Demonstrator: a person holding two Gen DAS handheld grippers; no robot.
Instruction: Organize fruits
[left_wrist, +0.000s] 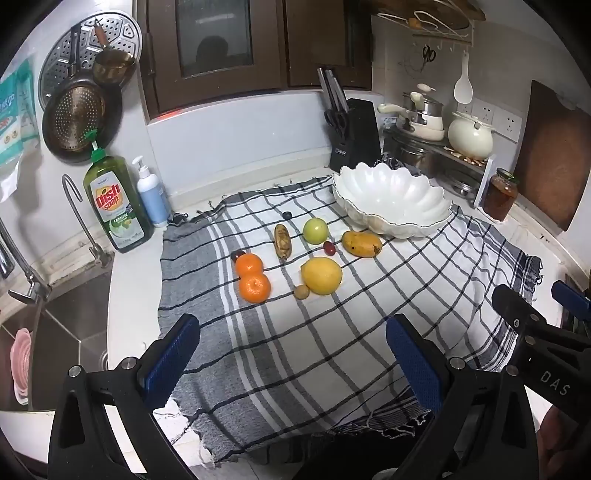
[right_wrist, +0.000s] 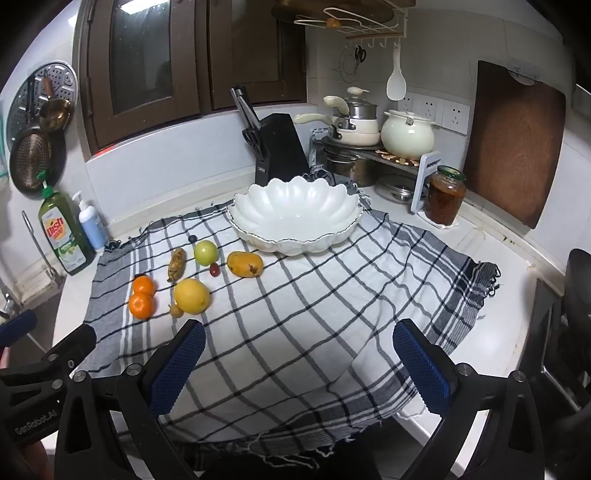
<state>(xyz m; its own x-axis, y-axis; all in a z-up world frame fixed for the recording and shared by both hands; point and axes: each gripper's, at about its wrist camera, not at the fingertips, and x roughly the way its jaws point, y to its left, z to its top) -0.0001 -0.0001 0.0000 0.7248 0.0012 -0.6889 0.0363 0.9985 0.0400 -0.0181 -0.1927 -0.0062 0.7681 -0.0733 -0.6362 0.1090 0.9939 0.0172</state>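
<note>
Several fruits lie on a checked cloth (left_wrist: 314, 350): two oranges (left_wrist: 254, 287), a big yellow citrus (left_wrist: 321, 276), a small brown fruit (left_wrist: 301, 291), a spotted banana (left_wrist: 283, 240), a green apple (left_wrist: 316, 230), a red grape (left_wrist: 329, 248), a mango (left_wrist: 361, 243) and a dark berry (left_wrist: 287, 215). A white scalloped bowl (left_wrist: 391, 201) stands empty behind them; it also shows in the right wrist view (right_wrist: 295, 218). My left gripper (left_wrist: 291, 354) is open and empty, near the cloth's front. My right gripper (right_wrist: 299, 365) is open and empty, right of the fruits (right_wrist: 192, 295).
A sink (left_wrist: 55, 332) with a tap is at the left, with a dish soap bottle (left_wrist: 114, 206) and a pump bottle (left_wrist: 151, 195) beside it. A knife block (left_wrist: 351, 136), pots on a rack (left_wrist: 443, 140), a jar (left_wrist: 500, 194) and a cutting board (left_wrist: 554, 155) stand behind.
</note>
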